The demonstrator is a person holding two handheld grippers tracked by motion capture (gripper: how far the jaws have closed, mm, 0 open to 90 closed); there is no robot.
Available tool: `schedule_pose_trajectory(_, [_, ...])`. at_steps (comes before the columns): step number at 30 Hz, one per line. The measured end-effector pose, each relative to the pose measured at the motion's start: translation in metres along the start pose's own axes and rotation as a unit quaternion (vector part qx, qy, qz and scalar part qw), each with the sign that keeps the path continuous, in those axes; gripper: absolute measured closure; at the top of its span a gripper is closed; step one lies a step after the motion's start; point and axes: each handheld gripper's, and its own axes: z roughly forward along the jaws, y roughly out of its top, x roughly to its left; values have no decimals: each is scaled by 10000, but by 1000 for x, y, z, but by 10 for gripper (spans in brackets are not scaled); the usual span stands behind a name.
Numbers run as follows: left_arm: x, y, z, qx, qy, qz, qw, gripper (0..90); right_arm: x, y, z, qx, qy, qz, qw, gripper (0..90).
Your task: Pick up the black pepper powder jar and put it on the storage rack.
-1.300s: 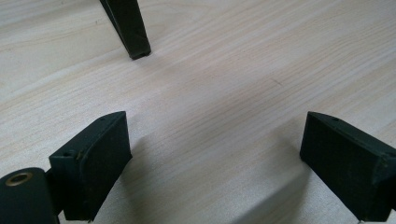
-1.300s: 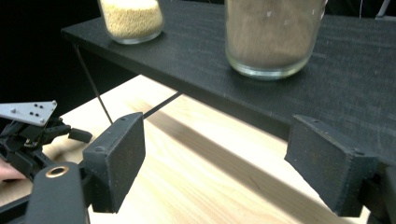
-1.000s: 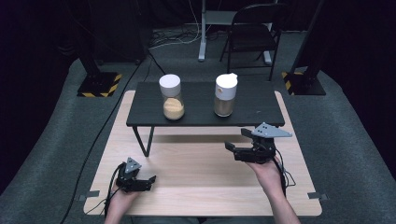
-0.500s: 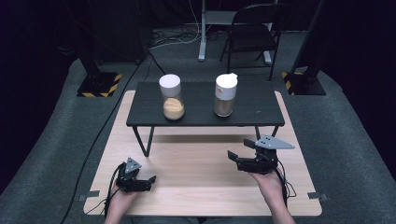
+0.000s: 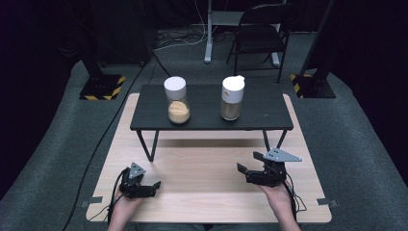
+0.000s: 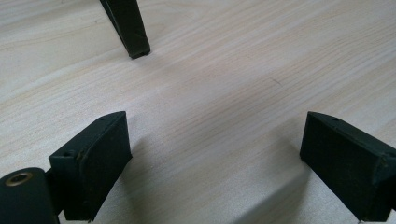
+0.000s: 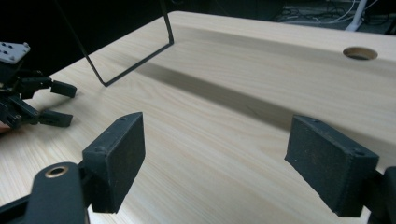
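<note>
Plainly 2 grippers, left gripper [image 5: 155,189] jaws wide, empty, right gripper [image 5: 248,162] likewise.

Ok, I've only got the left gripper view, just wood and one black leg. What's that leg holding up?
Observer: A small black table, with two white-lidded jars on top: the left jar holds tan grains, and the right jar holds something darker.
Operator: And where's the right tool?
Observer: The right tool is in front of the black table's right legs, over the wooden tabletop. Its jaws are open with nothing between them.
</note>
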Motion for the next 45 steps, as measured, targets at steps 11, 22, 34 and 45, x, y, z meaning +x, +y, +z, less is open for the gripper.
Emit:
schedule_pose_trajectory(11, [0,0,0,-1,2,-3,10000,81,-6,-17,5,153,-55,106,9998,185])
schedule_pose_trajectory(22, [0,0,0,-2,4,-2,10000,81,-8,-29,13,261,10,132,9996,185])
schedule_pose_trajectory(34, [0,0,0,0,2,-3,10000,81,-3,-32,22,404,143,-21,9991,185])
schedule_pose_trajectory(45, [0,0,0,-1,2,-2,10000,81,5,-32,30,545,290,-206,9979,185])
